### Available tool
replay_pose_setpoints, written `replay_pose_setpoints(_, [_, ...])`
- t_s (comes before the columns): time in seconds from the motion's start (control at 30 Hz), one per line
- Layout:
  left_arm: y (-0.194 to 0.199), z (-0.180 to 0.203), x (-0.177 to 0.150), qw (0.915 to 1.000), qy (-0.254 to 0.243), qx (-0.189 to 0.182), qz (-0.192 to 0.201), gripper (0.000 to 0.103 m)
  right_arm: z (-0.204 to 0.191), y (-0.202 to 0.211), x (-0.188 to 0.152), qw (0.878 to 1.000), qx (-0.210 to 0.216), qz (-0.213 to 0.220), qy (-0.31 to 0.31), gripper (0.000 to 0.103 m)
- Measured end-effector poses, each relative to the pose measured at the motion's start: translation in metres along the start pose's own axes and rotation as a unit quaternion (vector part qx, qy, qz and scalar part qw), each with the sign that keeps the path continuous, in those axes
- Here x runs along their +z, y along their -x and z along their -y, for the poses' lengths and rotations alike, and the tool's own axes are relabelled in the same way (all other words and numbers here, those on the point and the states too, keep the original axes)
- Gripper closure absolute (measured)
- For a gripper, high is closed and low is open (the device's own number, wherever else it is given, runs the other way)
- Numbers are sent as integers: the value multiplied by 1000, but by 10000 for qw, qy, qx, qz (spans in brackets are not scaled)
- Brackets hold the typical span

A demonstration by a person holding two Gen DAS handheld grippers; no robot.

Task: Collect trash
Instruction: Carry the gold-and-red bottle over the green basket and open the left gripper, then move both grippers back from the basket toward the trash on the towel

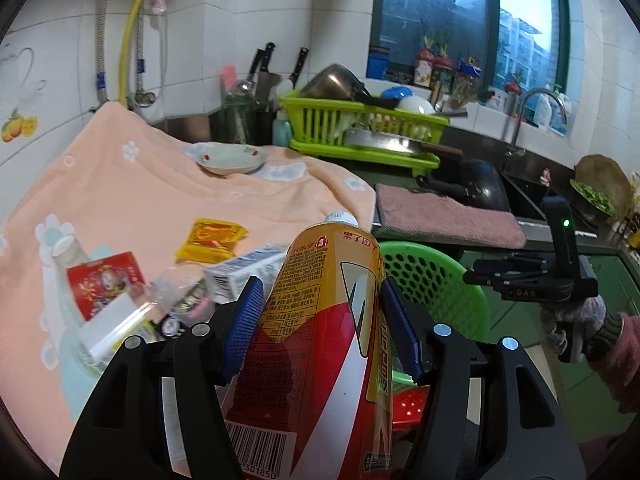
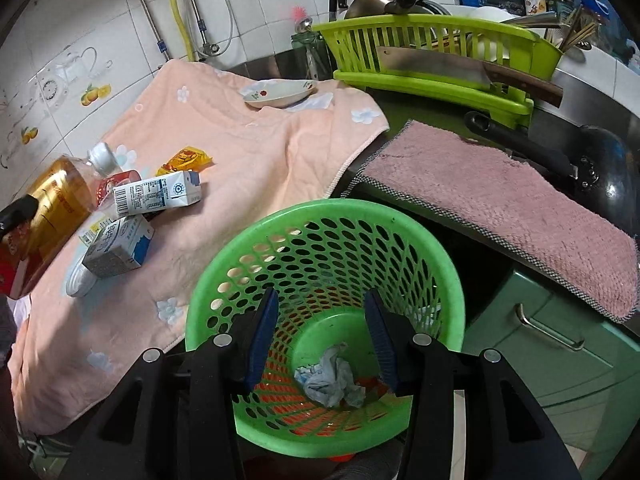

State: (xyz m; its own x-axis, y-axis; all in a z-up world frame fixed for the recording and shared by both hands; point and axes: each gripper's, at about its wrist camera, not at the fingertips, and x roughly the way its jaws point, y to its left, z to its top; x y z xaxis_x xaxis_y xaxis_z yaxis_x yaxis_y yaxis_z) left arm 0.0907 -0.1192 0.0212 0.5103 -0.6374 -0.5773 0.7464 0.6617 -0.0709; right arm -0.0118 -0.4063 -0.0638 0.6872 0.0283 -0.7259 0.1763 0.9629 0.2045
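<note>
My left gripper (image 1: 320,322) is shut on a yellow and red drink bottle (image 1: 320,320) with a white cap, held above the peach towel's edge, next to the green perforated basket (image 1: 432,276). The same bottle shows at the left edge of the right wrist view (image 2: 52,208). My right gripper (image 2: 320,340) is open and empty, right over the basket (image 2: 224,276), which holds crumpled white tissue (image 2: 332,380). On the towel lie two milk cartons (image 2: 156,198) (image 2: 120,250), a yellow snack packet (image 2: 184,160), a clear bottle with a red label (image 1: 100,280) and a white lid (image 2: 78,282).
A peach towel (image 2: 240,152) covers the counter, with a white dish (image 2: 280,94) at its far end. A lime dish rack (image 2: 432,52) with a cleaver, a pink cloth (image 2: 500,204), a black wok (image 2: 608,176) and a green drawer front (image 2: 540,340) lie to the right.
</note>
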Motion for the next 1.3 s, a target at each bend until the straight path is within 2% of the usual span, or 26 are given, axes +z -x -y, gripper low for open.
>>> replay_pose_setpoints(0.3, [-60,38,1,9986,-101,-320,-409,43,20,27,3,9994,-142,311,-53,59])
replay_pose_setpoints(0.43, [-87,54,1,9980,-54,-352,-516,43,30,34,4,9989,-238,389,-95,59])
replay_pose_setpoints(0.77, [-146,89,1,9961,390,-472,-636,43,45,29,-5,9989,-215,296,-282,59])
replay_pose_setpoints(0.9, [-160,98,-4,9962,481,-467,-557,41,48,27,-8,9988,-192,281,-338,59])
replay_pose_setpoints(0.97, [-165,102,-5,9963,491,-449,-545,33,50,27,-9,9989,-183,263,-356,59])
replay_pose_setpoints(1.13, [-168,105,-11,9956,524,-498,-588,32,49,26,-12,9989,-177,222,-373,59])
replay_pose_setpoints(1.3, [-150,95,-14,9961,555,-327,-608,32,45,29,-12,9989,-143,244,-361,59])
